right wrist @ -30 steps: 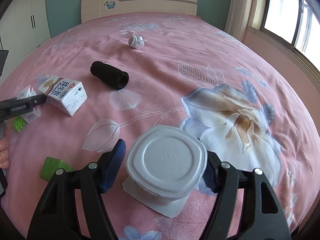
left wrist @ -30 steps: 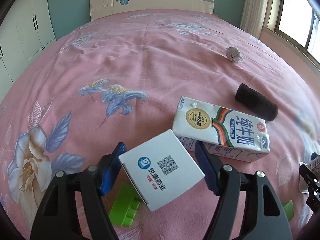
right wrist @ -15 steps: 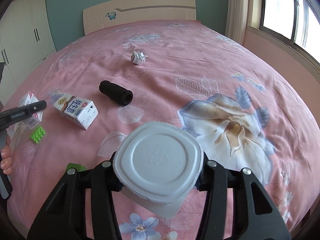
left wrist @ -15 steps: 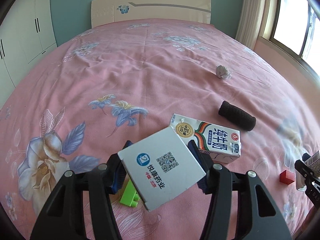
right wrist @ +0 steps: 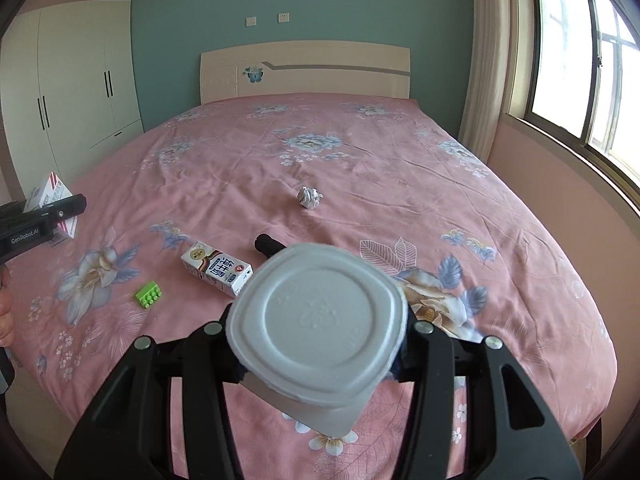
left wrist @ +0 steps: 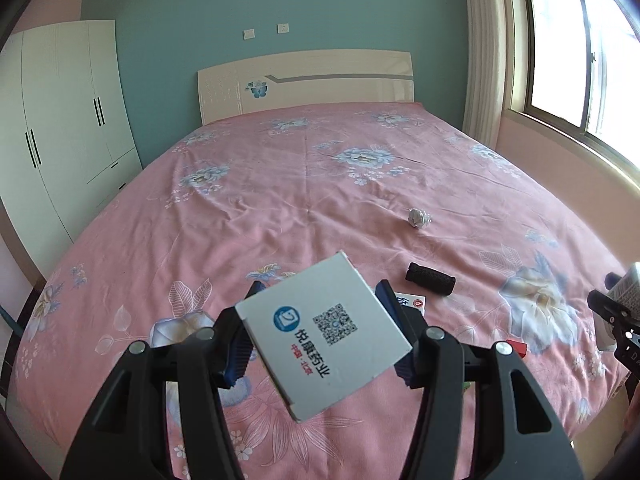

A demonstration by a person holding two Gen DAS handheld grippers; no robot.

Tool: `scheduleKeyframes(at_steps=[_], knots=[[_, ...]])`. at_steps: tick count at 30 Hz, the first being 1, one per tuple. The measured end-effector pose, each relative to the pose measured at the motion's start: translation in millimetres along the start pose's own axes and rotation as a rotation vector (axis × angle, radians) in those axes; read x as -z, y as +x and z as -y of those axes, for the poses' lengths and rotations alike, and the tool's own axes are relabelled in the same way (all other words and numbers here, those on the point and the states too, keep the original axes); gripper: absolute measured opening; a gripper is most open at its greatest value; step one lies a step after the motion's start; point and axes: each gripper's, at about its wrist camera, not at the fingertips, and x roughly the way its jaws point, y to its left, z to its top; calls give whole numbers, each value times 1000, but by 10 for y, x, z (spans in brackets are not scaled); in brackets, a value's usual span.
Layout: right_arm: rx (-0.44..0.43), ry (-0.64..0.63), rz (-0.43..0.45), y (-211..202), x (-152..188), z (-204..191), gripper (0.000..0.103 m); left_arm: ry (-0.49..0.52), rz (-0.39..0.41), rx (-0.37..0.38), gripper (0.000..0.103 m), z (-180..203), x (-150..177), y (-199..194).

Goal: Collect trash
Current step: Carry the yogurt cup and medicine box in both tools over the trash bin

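Milk carton (right wrist: 216, 267) lies clear in right view, hidden behind left tool (left wrist: 320, 334).

Teal back wall (left wrist: 320, 8) with two wall plates, cream headboard (left wrist: 308, 80) with a blue butterfly motif against it. Bed (left wrist: 280, 184) covered in pink floral sheet. White wardrobe (left wrist: 60, 120) left, window (left wrist: 580, 60) plus cream curtain (left wrist: 484, 60) right, daylight coming in.

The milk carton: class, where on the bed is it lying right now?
In the right wrist view the milk carton lies on its side on the pink bedspread, left of centre, between the green block and the black roll.
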Motion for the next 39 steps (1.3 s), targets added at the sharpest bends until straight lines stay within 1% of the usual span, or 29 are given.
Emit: scheduleKeyframes(at_steps=[7,12,16,20,24,28,33,36,39], knots=[[-27,-66,88,-905,-212,-262,50,9,118,-15,59,-50,-104,-1093],[-47,-122,152,-1553,-287,-482,50,19,204,-30,59,-55,-55,-1842],[-70,-157,194,-2053,-251,-636,50,15,242,-30,59,-50,52,-2349],[-91,-193,239,-2529,-110,-773,50,8,270,-37,59,-66,200,-2750],[-117,-212,242,-2786,86,-868,51,9,264,-20,59,-51,367,-2941],[-133,-217,213,-2823,308,-930,51,20,227,-10,59,-3,613,-2932],[-141,-223,141,-2614,614,-1013,51,29,143,0,59,3,955,-2763],[-147,-231,89,-2416,789,-1061,51,35,79,3,59,29,1135,-2553],[-157,-243,36,-2224,977,-1120,51,42,11,4,59,62,1384,-2366]])
